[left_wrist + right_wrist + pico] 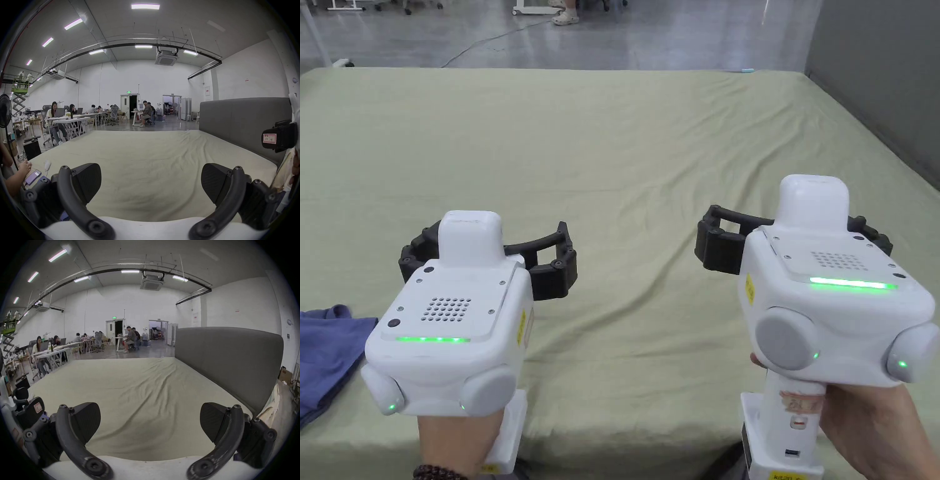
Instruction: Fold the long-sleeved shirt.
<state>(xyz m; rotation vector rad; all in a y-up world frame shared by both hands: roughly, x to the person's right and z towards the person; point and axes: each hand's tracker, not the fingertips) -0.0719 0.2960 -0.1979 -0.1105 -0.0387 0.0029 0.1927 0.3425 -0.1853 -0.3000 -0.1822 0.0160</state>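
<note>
Over the near edge of the bed [650,156] the person holds both grippers side by side, a little above the green sheet and well apart from each other. The left gripper [487,247] has its jaws wide, with nothing between them, and the right gripper [794,234] is the same; each gripper's own view shows only bare wrinkled sheet between the two black pads. I think they are held like this because the work is not yet begun: both tools are ready and level, pointing to the far side of the bed. The shirt [328,356], a blue cloth, lies crumpled at the near left corner of the bed, left of the left gripper and not touched by it. Probably it lies there waiting, so that the middle of the bed stays free for spreading it. The left hand [456,440] grips its handle from below with the wrist straight, and the right hand [875,428] does the same, slightly higher. A grey headboard [227,361] stands along the right side. The next move, as I judge, should go left to the shirt.
</note>
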